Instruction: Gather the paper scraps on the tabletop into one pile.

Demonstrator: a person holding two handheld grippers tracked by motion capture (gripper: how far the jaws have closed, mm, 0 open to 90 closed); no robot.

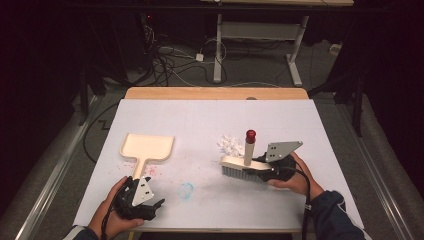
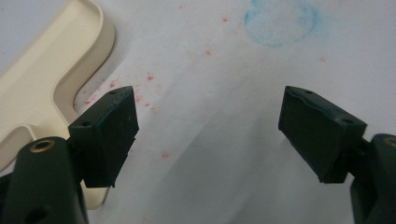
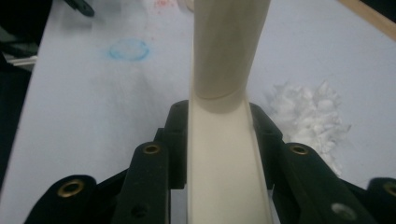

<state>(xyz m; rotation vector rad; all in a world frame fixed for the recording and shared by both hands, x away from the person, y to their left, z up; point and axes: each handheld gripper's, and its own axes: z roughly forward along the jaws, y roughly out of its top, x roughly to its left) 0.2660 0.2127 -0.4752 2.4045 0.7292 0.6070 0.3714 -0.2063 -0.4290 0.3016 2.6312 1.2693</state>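
Note:
A cream brush (image 1: 240,162) with grey bristles stands on the white mat, its upright handle (image 1: 248,149) capped in red. My right gripper (image 1: 256,170) is shut on the brush's cream back (image 3: 219,158), one jaw on each side, and the handle (image 3: 229,42) rises just ahead. A pile of white shreds (image 1: 230,145) lies just beyond the brush, and the same shreds (image 3: 308,116) sit to the right of the jaws. A cream dustpan (image 1: 147,147) lies flat at the left. My left gripper (image 1: 149,196) is open just short of the dustpan's handle (image 2: 46,79), with nothing between its fingers (image 2: 109,130).
A faint blue ring (image 1: 186,190) stains the mat between the two grippers, and red specks (image 1: 152,172) are scattered by the dustpan's handle. The mat's front edge (image 1: 210,229) runs close under both hands. Cables and table legs are on the floor beyond.

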